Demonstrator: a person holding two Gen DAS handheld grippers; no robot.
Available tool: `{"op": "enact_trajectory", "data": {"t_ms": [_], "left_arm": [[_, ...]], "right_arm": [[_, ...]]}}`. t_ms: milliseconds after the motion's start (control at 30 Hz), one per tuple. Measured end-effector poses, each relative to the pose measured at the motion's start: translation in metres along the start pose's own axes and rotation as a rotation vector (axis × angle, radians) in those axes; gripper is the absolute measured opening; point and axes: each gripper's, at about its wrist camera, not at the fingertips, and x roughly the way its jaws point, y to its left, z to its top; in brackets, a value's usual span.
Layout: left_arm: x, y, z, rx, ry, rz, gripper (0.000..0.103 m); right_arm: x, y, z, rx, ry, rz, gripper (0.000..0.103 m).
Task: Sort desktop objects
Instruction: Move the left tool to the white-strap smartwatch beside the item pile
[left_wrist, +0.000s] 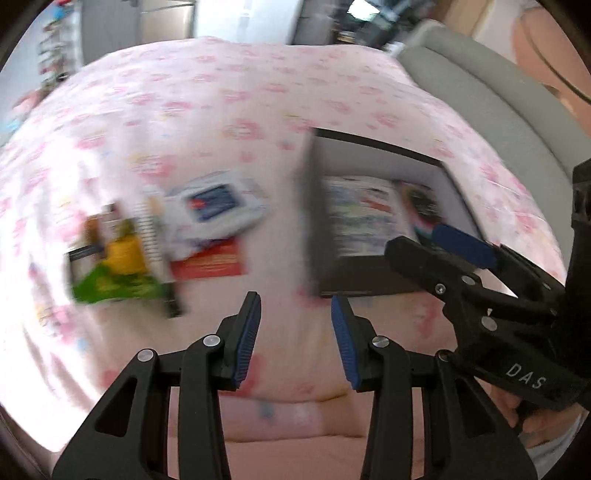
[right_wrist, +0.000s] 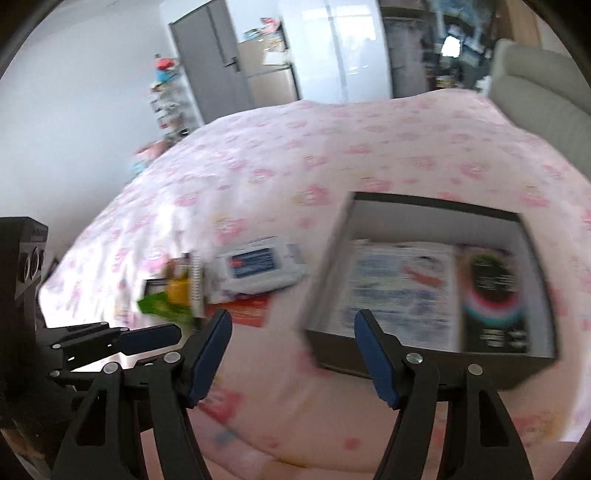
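Soft plastic, the wet-wipes pack (left_wrist: 216, 206) mid-bed should squash and slip, so pinch its edge; left tool (left_wrist: 295, 339) and right tool (right_wrist: 291, 358) both gape empty.

Both fisheye views are bright with daylight and heavily smeared by motion blur. The pink flowered bed cover (left_wrist: 221, 110) blows out to white glare along its left side in the left wrist view. The open box (right_wrist: 436, 210) and the pile of packets (left_wrist: 155, 236) are streaked, their print unreadable. The black tongs (left_wrist: 295, 332) close to each lens stay sharp (as does the other tool's lettering). Straight lines bow outward, and dark vignette rings the corners.
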Motion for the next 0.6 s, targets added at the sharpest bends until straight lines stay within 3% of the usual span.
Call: {"op": "enact_trajectory", "data": {"t_ms": [200,333,433,533,600], "left_arm": [[0.004,0.076,0.004,-0.23,-0.014,0.003,0.04],[0.025,0.107,0.021,-0.408,-0.012,-0.072,0.039],[0.045,0.113,0.041,-0.441,0.006,-0.08,0.039],[0.062,0.121,0.041,-0.447,0.01,-0.045,0.039],[0.082,0.132,0.03,-0.483,0.07,-0.056,0.039]], "right_arm": [[0.033,0.047,0.013,-0.053,0.031,0.053,0.065],[0.066,0.067,0.007,-0.109,0.079,0.045,0.065],[0.108,0.074,-0.009,-0.126,0.197,0.031,0.058],[0.146,0.081,-0.028,-0.121,0.298,0.07,0.058],[0.164,0.087,-0.036,-0.135,0.325,0.073,0.058]]}}
